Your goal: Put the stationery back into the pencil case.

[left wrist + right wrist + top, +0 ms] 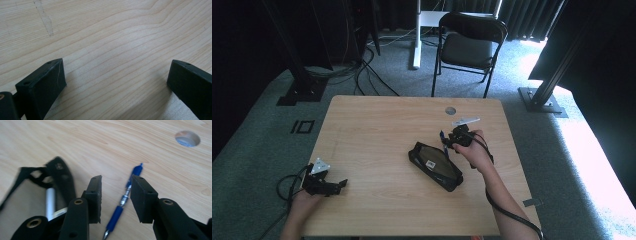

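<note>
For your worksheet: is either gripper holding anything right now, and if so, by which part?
Nothing is held. The blue pen lies on the table between the right gripper's open jaws; the left gripper is open too.

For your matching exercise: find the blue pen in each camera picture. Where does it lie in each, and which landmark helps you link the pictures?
High view: the blue pen lies right of centre, between the black pencil case and the right gripper.
Left gripper view: bare wooden table; the pen is not in it.
Right gripper view: the pen lies on the table, low centre, between the open jaws.
Shared landmark: the round table hole.
</note>
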Demonstrator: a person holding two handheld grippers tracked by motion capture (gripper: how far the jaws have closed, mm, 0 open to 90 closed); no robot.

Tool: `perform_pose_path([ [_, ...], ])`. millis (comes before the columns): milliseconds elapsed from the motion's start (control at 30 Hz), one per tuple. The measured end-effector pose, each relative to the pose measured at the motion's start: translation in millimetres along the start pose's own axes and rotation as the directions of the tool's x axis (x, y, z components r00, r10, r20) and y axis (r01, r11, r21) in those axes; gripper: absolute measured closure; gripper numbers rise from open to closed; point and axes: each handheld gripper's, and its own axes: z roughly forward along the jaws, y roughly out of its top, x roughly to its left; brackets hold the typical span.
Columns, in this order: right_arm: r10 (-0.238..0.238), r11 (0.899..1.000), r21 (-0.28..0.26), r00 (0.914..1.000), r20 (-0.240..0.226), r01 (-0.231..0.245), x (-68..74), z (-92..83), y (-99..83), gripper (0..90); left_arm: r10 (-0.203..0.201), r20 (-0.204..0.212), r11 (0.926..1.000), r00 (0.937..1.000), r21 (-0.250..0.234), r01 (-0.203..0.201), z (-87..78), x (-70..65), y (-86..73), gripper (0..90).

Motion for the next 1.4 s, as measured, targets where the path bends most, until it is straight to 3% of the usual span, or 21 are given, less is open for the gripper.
perform_pose_path([
  [100,0.017,1.000,-0.006,0.9998,0.009,-0.017,-5.9,7.5,-1.7,60.4,0.000,0.000,1.0000,1.0000,0.000,0.000,0.0,0.0,0.0,2.1],
  [333,0.053,0.997,0.048,0.9978,0.040,-0.055,-17.7,33.6,-6.1,60.1,0.000,0.000,1.0000,1.0000,0.000,0.000,0.0,0.0,0.0,2.1],
  [533,0.073,0.994,0.083,0.9966,0.037,-0.076,-18.6,52.7,-11.0,59.5,0.000,0.000,1.0000,1.0000,0.000,0.000,0.0,0.0,0.0,2.1],
  [633,0.083,0.992,0.090,0.9946,0.062,-0.088,-19.0,59.7,-12.8,59.8,0.000,0.000,1.0000,1.0000,0.000,0.000,0.0,0.0,0.0,2.1],
  [900,0.060,0.991,0.116,0.9938,0.093,-0.071,-17.0,68.8,-17.8,61.0,0.000,0.000,1.0000,1.0000,0.000,0.000,0.0,0.0,0.0,2.1],
  [1067,0.027,0.991,0.125,0.9901,0.138,-0.044,-15.4,68.4,-18.0,69.1,0.000,0.000,1.0000,1.0000,0.000,0.000,0.0,0.0,0.0,2.1],
  [1233,0.074,0.986,0.136,0.9866,0.146,-0.094,-17.4,66.7,-17.1,79.3,0.000,0.000,1.0000,1.0000,0.000,0.000,0.0,0.0,0.0,2.1],
  [1400,0.135,0.978,0.138,0.9822,0.131,-0.153,-23.2,63.7,-17.1,79.5,0.000,0.000,1.0000,1.0000,-0.001,0.000,0.0,0.0,0.0,2.1],
])
